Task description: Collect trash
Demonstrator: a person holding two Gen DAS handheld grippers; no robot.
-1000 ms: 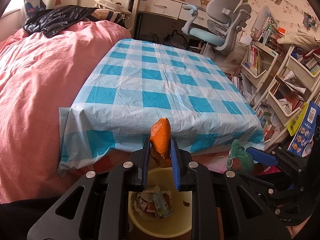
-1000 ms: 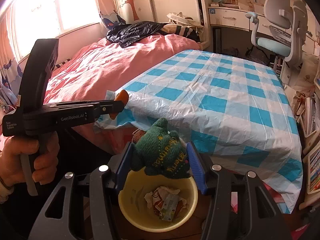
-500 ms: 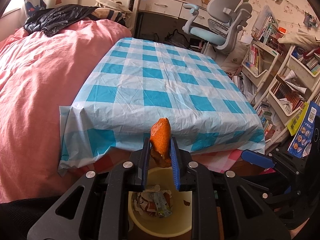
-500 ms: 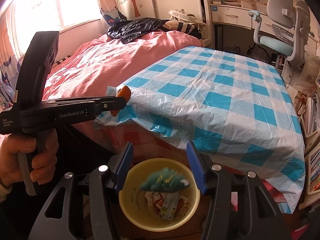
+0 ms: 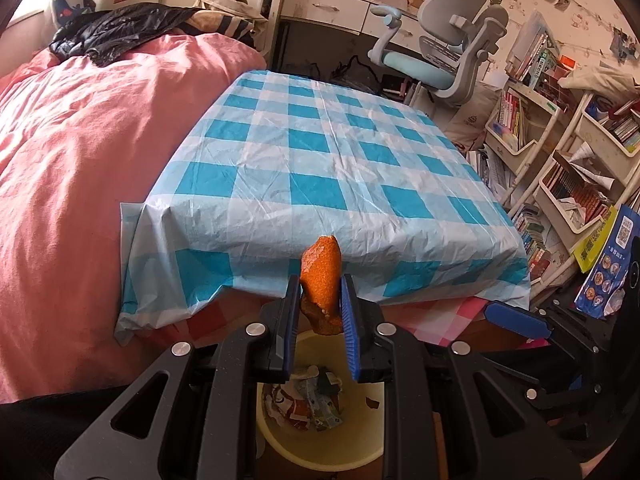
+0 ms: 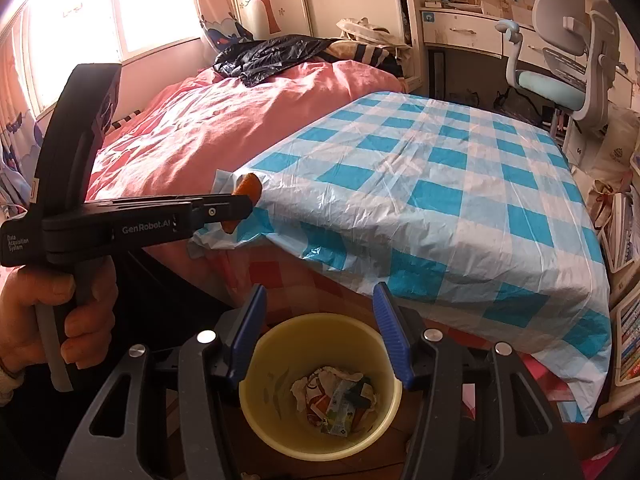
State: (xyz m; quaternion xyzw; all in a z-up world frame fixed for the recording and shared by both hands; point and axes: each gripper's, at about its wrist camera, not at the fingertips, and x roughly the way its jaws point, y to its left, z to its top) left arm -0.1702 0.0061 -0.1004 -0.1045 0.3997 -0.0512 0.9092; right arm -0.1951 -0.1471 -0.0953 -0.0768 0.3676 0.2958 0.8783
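Orange peel (image 5: 321,276) pinched btwn blue pads of left gripper (image 5: 320,304), jaws nearly closed on it, peel sticking up past tips. Held above yellow bin (image 5: 320,440), just off near edge of blue-check tablecloth (image 5: 320,168). Bin holds crumpled wrappers (image 6: 336,398). Right gripper (image 6: 320,320) over same bin, jaws abt half apart, nothing btwn pads. Hand (image 6: 48,320) grips left tool's handle. Pink bedding (image 5: 72,168) beside table.

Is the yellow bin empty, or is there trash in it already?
Not empty. The yellow bin holds a low pile of crumpled wrappers on its bottom, with most of its depth unfilled. The left wrist view shows the same.
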